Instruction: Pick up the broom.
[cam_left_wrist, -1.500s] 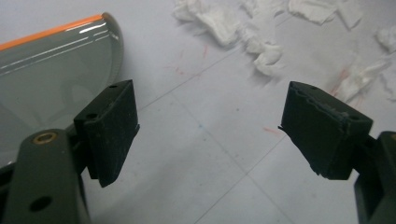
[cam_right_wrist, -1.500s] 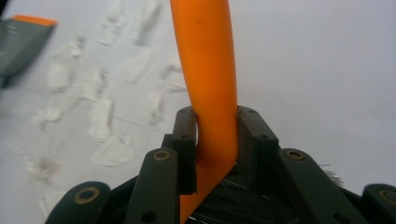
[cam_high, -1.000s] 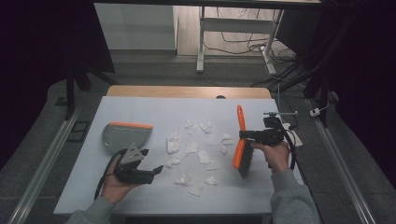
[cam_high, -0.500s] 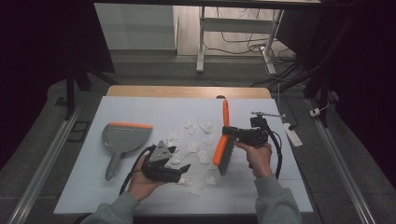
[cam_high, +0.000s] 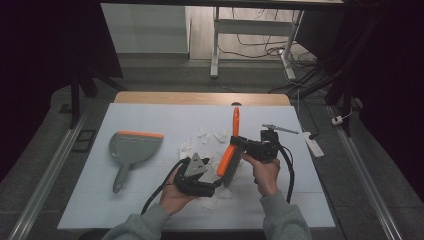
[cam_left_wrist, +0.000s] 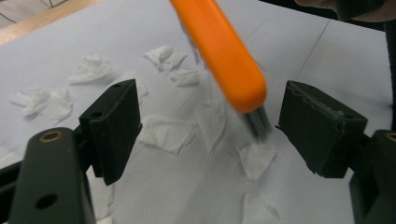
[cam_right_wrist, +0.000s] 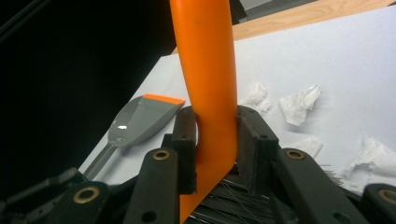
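Sweeping: paper scraps lie scattered mid-table.
Left tool: jaws spread, empty, just near-left of the brush, over the scraps.
Right tool: pressed onto the orange brush, bristles down among the scraps.
Dustpan: grey, orange lip, flat, well left of the brush.

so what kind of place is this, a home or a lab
Probably a lab or recording workspace, not a home: a white-covered wooden table rigged for a sweeping exercise, loose cables on the floor behind it, and dark curtains screening both sides.
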